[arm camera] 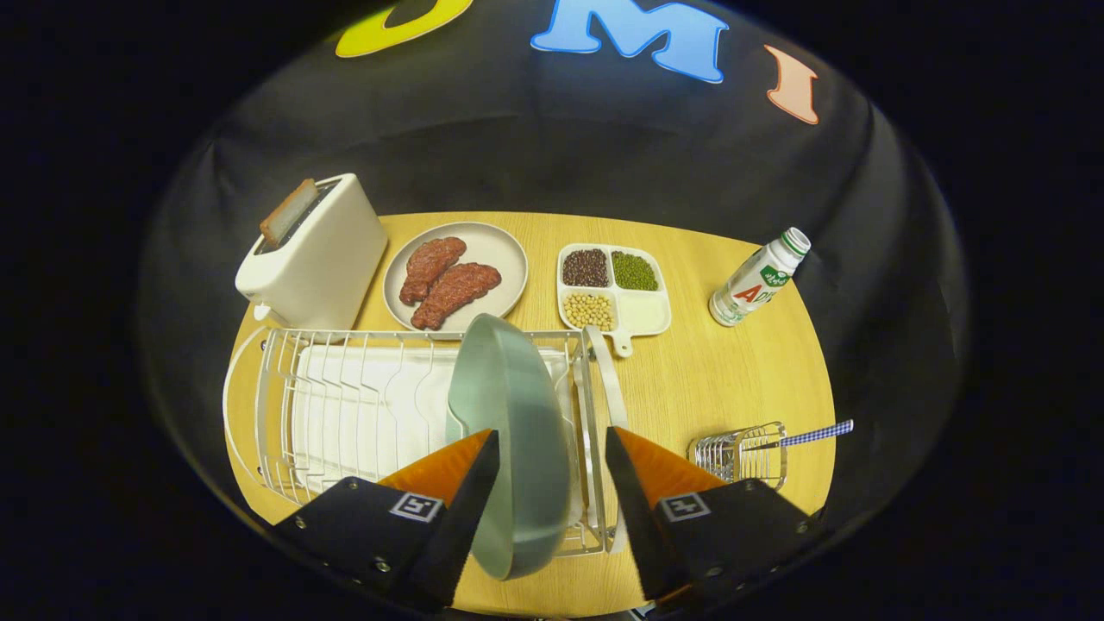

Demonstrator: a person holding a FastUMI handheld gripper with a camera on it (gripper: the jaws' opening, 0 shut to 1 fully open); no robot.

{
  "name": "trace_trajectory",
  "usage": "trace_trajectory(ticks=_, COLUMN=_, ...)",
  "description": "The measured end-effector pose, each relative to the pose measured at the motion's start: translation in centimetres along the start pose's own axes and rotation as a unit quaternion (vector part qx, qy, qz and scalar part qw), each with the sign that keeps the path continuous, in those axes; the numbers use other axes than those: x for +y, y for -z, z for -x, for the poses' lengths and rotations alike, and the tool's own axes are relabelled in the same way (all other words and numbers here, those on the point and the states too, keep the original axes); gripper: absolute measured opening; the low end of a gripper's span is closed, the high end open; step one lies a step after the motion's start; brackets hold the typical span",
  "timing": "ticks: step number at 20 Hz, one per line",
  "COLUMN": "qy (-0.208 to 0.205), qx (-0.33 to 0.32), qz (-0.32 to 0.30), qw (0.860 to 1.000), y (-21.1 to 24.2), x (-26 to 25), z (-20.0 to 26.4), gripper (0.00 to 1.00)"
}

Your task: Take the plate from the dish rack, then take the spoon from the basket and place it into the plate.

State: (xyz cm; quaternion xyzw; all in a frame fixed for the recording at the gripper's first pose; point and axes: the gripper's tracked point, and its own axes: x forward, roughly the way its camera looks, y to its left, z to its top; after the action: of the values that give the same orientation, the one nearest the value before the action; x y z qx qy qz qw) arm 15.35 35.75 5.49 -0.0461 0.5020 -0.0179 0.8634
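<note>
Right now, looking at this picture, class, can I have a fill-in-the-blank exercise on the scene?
1. The green plate stands on edge in the ____ rack.
2. The gripper is ____, its fingers either side of the plate.
3. The spoon lies in the wire ____.
4. Bread sticks up from the ____.

Missing words: dish; open; basket; toaster

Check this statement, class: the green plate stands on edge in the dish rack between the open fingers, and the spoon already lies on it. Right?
One error. The gripper view shows the spoon in the basket, not on the green plate. The plate does stand in the dish rack between the gripper's open fingers.
</note>
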Motion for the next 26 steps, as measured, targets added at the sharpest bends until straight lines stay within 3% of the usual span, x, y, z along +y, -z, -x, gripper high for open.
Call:
trace_trajectory(ticks=1, qy=-0.006, qx=0.007, qz=-0.004, qw=1.0, y=0.4, x=0.3, z=-0.6, gripper=0.69)
trace_trajectory(ticks=3, qy=-0.034, qx=0.011, qz=-0.019, qw=0.999, y=0.4, x=1.3, z=-0.7, gripper=0.39)
trace_trajectory(ticks=4, qy=-0.029, qx=0.009, qz=-0.018, qw=0.999, y=0.3, x=1.1, z=-0.6, gripper=0.31)
trace_trajectory(ticks=14, qy=0.022, qx=-0.025, qz=0.048, qw=0.998, y=-2.2, x=0.0, z=2.2, gripper=0.27)
trace_trajectory(ticks=20, qy=-0.005, qx=-0.051, qz=0.036, qw=0.998, y=-3.0, x=-1.4, z=5.7, gripper=0.27)
trace_trajectory(ticks=26, qy=-0.041, qx=-0.053, qz=-0.009, qw=0.998, y=-0.4, x=-5.5, z=9.5, gripper=0.27)
